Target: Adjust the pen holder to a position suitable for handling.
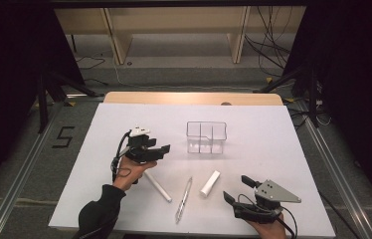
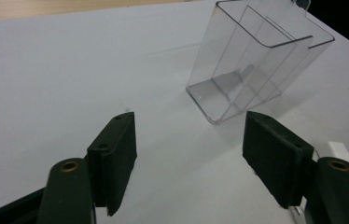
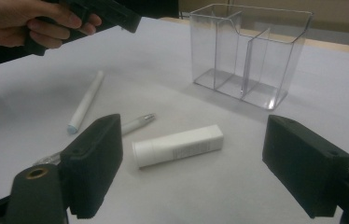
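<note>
High view: white tube (image 1: 210, 183) diagonal, near-left to far-right.

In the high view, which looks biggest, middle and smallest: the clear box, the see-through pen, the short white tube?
1. Clear box, biggest.
2. See-through pen, long but thin.
3. Short white tube, smallest.

Setting: a white-topped table (image 1: 124, 199) in a dark room with a grey floor (image 1: 35, 149).
Wooden table edge (image 1: 194, 97) at the far side; pale wooden shelving (image 1: 174, 25) beyond it; loose cables (image 1: 268, 35) far right; black stand legs (image 1: 49, 89) left and right; a "5" marking (image 1: 62, 137) on the left floor.
</note>
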`<state>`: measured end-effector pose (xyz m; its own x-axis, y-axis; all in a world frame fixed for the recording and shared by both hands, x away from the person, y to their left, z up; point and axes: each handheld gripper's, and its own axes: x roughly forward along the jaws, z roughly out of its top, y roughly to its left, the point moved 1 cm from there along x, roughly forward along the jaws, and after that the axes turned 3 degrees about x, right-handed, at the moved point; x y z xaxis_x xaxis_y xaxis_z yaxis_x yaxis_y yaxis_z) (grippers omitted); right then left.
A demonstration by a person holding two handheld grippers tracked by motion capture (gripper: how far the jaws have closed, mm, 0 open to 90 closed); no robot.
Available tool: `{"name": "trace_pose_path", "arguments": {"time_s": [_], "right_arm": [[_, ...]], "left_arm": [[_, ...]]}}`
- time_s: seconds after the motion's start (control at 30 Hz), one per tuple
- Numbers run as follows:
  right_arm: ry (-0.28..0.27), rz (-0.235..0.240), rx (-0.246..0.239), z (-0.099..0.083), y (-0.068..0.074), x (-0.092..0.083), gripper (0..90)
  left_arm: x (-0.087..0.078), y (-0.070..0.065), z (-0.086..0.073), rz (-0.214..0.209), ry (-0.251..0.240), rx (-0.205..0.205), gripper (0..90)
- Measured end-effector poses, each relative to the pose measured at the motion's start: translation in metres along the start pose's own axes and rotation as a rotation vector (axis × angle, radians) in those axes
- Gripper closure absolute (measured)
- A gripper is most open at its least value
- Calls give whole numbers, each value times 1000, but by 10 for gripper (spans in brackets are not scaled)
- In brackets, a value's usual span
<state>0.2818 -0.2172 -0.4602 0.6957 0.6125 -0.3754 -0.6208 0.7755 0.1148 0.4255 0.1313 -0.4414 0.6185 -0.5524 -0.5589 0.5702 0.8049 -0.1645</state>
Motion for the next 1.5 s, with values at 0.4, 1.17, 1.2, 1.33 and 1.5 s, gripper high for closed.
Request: {"name": "trace_pose_path", "arguments": {"time_s": [0.4, 1.17, 1.2, 1.33, 1.5], "right_arm": [[-1, -9, 2, 0, -1, -1, 209], [-6, -16, 9, -2, -4, -1, 209], [-5, -16, 9, -2, -4, -1, 209], [-4, -16, 7, -2, -4, -1, 208], [-4, -21, 6, -2, -5, -1, 206]], "left_arm": [[-4, -32, -11, -5, 68, 25, 225], [-9, -63, -32, -11, 141, 57, 174], [-9, -64, -33, -11, 145, 60, 170], [-10, -69, -37, -16, 149, 72, 167], [-12, -73, -40, -15, 153, 75, 167]]}}
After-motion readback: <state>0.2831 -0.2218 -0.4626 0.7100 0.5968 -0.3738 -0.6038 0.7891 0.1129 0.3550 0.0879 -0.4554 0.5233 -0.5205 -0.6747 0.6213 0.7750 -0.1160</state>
